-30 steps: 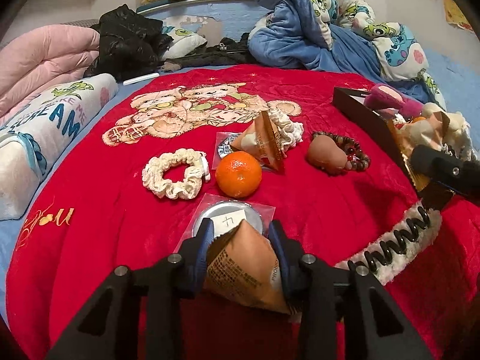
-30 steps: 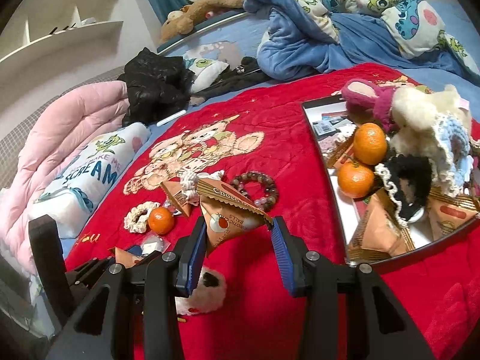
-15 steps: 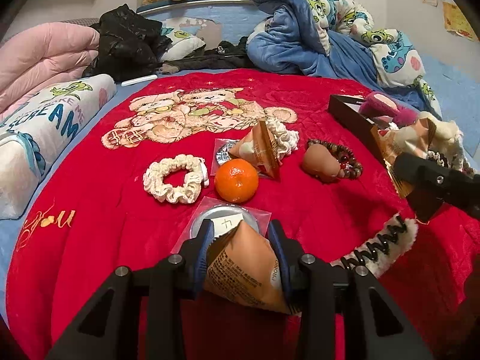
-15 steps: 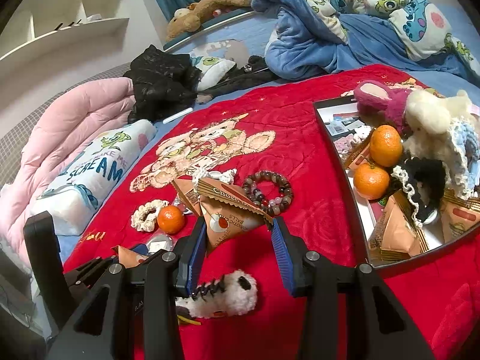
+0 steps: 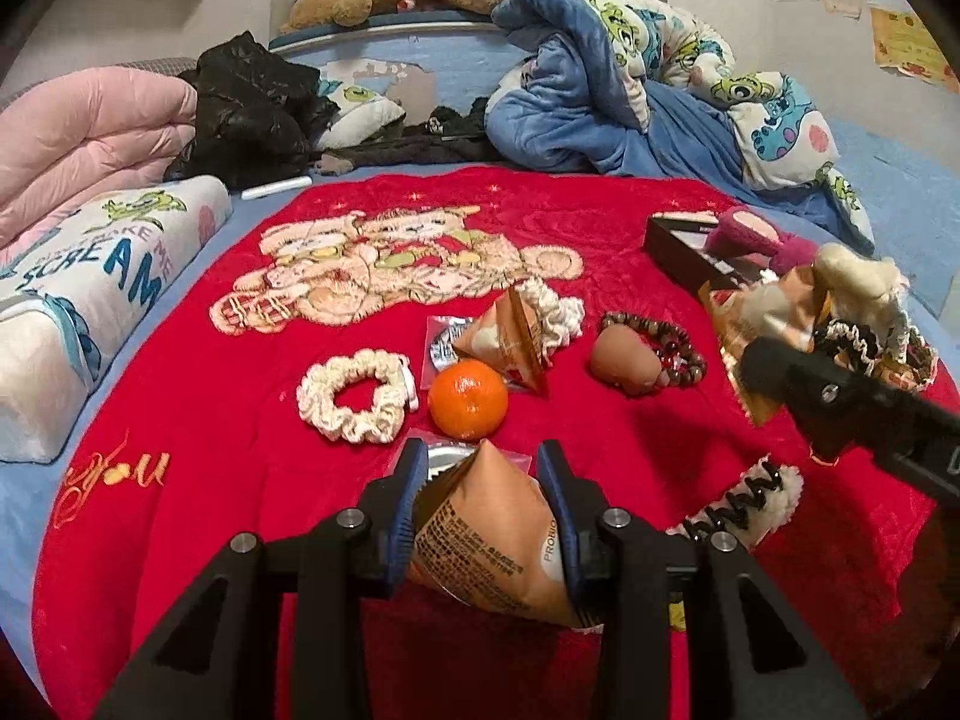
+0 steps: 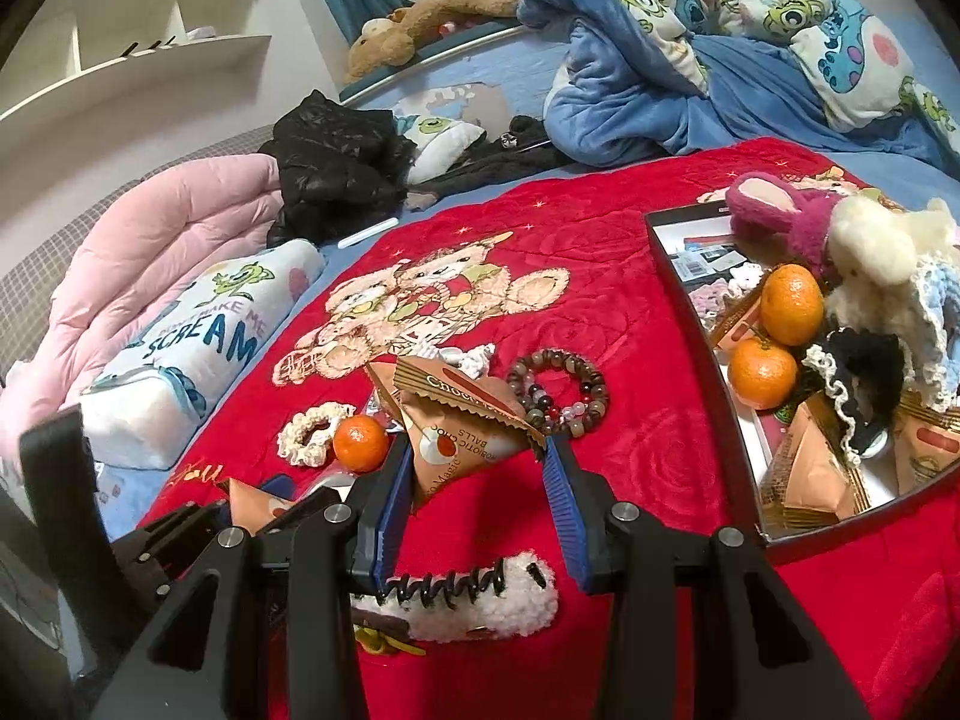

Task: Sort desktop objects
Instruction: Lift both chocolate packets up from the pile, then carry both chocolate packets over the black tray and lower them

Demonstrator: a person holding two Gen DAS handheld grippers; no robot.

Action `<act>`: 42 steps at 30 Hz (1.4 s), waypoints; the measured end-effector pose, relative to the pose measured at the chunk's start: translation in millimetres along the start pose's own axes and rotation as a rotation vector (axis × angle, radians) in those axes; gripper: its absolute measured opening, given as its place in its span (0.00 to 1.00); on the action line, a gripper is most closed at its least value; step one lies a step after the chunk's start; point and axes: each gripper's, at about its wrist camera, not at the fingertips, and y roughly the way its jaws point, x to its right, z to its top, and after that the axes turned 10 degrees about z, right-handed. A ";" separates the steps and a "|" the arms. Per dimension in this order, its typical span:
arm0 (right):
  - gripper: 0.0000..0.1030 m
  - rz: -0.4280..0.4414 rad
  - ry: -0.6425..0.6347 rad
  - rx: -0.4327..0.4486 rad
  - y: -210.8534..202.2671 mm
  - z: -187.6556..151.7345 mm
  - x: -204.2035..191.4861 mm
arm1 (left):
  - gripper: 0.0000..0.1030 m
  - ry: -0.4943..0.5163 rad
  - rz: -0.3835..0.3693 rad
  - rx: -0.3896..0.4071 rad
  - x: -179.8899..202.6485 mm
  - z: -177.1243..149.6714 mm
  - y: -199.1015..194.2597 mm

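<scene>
My left gripper [image 5: 483, 480] is shut on an orange-brown triangular snack packet [image 5: 486, 540], held just above the red blanket [image 5: 240, 450]. My right gripper [image 6: 480, 456] is shut on a chocolate-ball packet [image 6: 462, 426], also lifted off the blanket. To its right lies a black tray [image 6: 678, 276] holding two oranges [image 6: 792, 303], several packets, plush toys and scrunchies. On the blanket lie a loose orange [image 5: 468, 399], a cream scrunchie [image 5: 354, 396], a third packet [image 5: 510, 342], a bead bracelet [image 5: 678, 348] and a brown pear-shaped lump [image 5: 624, 360].
A fluffy white hair clip [image 6: 468, 600] lies below the right gripper. A round foil sachet [image 5: 447, 456] sits under the left fingertips. A printed pillow [image 5: 90, 288], a pink quilt, a black jacket and a blue blanket ring the red blanket.
Both grippers keep hold of their packets. The views have drifted only slightly; nothing on the blanket has moved.
</scene>
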 end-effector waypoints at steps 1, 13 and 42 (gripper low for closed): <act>0.40 0.000 0.000 0.000 0.7 0.0 -0.3 | 0.38 0.000 -0.002 0.003 -0.8 1.1 -1.3; 0.40 -0.008 -0.029 0.009 1.2 1.3 -6.6 | 0.38 -0.001 -0.005 0.047 -2.5 17.9 -14.7; 0.40 -0.111 0.119 0.161 -108.2 4.6 95.9 | 0.38 0.111 -0.181 0.039 162.5 39.0 -31.5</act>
